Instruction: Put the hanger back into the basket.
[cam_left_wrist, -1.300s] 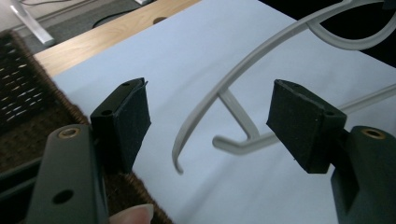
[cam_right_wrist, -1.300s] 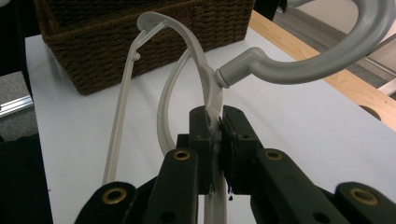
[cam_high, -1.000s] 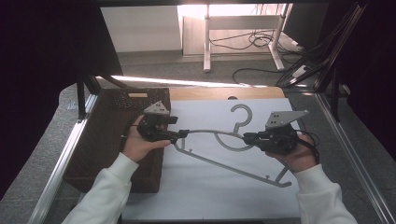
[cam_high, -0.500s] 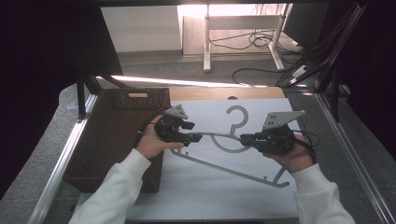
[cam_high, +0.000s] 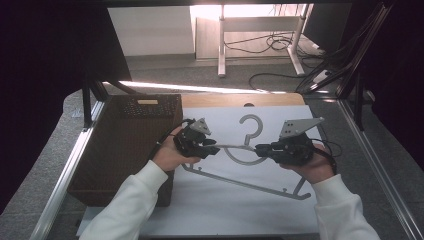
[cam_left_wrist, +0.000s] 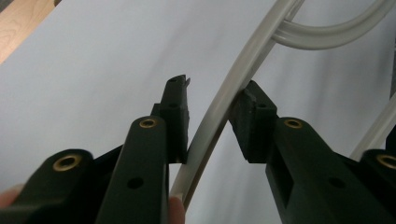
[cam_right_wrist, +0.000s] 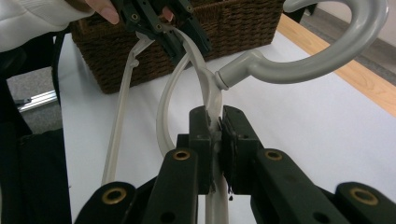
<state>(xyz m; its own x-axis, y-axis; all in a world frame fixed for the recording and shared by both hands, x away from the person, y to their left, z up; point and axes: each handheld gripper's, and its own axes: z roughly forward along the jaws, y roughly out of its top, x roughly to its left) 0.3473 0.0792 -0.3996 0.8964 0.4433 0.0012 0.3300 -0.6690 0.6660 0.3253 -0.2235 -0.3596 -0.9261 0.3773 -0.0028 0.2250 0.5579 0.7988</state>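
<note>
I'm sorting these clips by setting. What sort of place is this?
Probably a lab or office test bench, not a home: the white-covered table sits inside a metal frame, loose cables trail on the grey floor behind, and desk legs stand beyond. A hanger and wicker basket look like props.

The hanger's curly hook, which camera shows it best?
The right gripper view: the hook curls big and close above the right gripper, which is clamped on the hanger. The high view shows the whole hook, but small. The left gripper view shows just pale hanger bars, no hook.
</note>
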